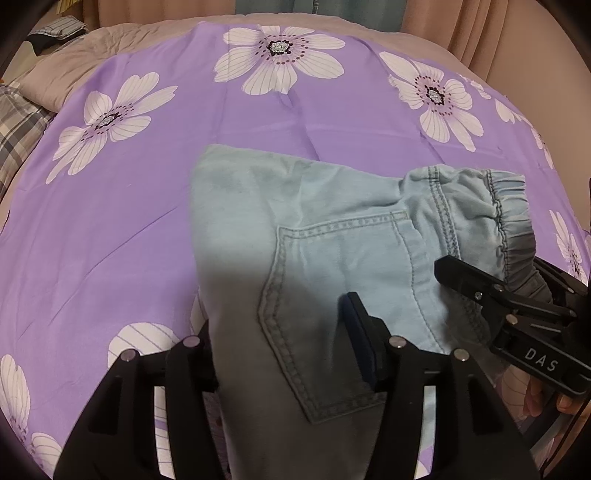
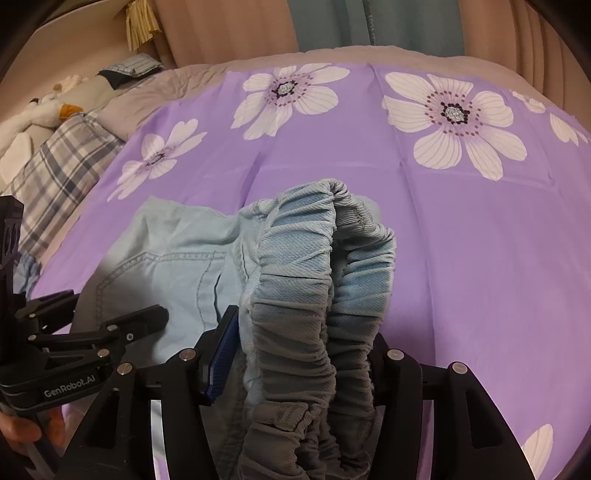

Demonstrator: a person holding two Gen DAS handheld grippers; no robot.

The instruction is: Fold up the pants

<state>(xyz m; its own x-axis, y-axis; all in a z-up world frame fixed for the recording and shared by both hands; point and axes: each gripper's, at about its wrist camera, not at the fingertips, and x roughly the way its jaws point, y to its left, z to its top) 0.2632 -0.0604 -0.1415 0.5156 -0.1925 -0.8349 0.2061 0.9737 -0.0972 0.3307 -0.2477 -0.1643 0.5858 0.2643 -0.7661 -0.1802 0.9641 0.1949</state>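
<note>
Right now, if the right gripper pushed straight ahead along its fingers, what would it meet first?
The right gripper already grips the elastic waistband of the pants. Beyond the bunched waistband, it would probably meet the purple floral bedspread; depth is unclear.

Likely home bedroom: bed (image 2: 480,229) with floral purple sheet, plaid pillow (image 2: 55,166), curtains (image 2: 332,26).

Purple floral bedspread (image 1: 147,221), beige curtains (image 2: 221,33), plaid pillow (image 2: 62,162)

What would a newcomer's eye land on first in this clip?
The light blue pants lie folded mid-frame on a purple floral sheet. Their gathered elastic waistband bulges between the right gripper fingers. The left gripper straddles the pocket end.
</note>
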